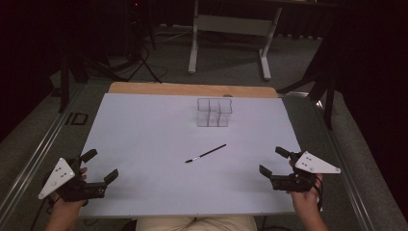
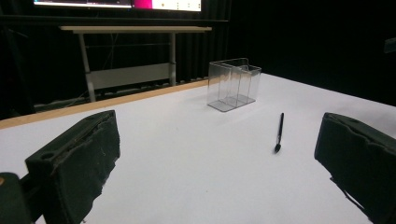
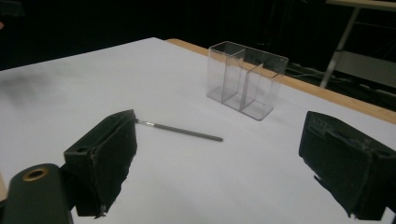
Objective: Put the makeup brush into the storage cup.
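Both grippers — left and right — sit wide open and empty at my table corners. I think they wait, since the pen lies between them, near the clear box.

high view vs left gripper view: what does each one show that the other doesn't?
High view alone: both hands, the left gripper and right gripper, each with jaws open, the grey plates, and the table's whole white sheet.

Left gripper view alone: a lit screen strip along the top edge, and its own two black jaws close up, spread wide.

Both: the thin black pen lying flat, the clear divided organizer standing behind it, apart from it, and the white-legged desk beyond.
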Demonstrator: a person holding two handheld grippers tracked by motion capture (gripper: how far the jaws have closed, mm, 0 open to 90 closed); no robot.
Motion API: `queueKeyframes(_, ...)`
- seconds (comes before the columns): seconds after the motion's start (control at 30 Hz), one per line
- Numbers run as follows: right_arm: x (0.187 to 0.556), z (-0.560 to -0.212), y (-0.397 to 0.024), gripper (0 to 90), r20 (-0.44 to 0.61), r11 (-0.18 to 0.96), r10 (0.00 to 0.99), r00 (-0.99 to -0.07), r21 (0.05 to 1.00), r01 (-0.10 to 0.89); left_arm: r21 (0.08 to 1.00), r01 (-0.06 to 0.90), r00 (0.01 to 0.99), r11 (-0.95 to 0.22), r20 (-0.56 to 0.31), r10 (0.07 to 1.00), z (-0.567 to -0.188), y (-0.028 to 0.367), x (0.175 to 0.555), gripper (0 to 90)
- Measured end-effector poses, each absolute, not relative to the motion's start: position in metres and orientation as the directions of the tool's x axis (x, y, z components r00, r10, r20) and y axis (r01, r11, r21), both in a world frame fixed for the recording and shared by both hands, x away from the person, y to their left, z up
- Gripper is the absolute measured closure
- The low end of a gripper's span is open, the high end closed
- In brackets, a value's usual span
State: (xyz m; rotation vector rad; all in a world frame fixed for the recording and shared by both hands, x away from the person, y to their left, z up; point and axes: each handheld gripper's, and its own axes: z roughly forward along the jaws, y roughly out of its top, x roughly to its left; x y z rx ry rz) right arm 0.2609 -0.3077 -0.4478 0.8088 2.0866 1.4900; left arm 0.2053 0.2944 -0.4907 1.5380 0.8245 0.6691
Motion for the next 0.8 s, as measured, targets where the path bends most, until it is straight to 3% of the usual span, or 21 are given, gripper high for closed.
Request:
queueKeyframes(0.53, 0.261, -0.4458, -0.3091, 11.4, -0.008, 0.234, 0.683, -0.73, 0.949, 0.209, 0.992, 0.121, 0.576, -0.031, -0.045, 0.816, -0.4893, 0.2949, 0.2034, 1.1)
queueKeyframes(0.8, 0.266, -0.4451, -0.3001, 9.8, 0.038, 0.282, 0.595, -0.803, 0.925, 0.253, 0.993, 0.115, 0.573, -0.028, -0.044, 0.818, -0.4879, 0.2963, 0.202, 1.1)
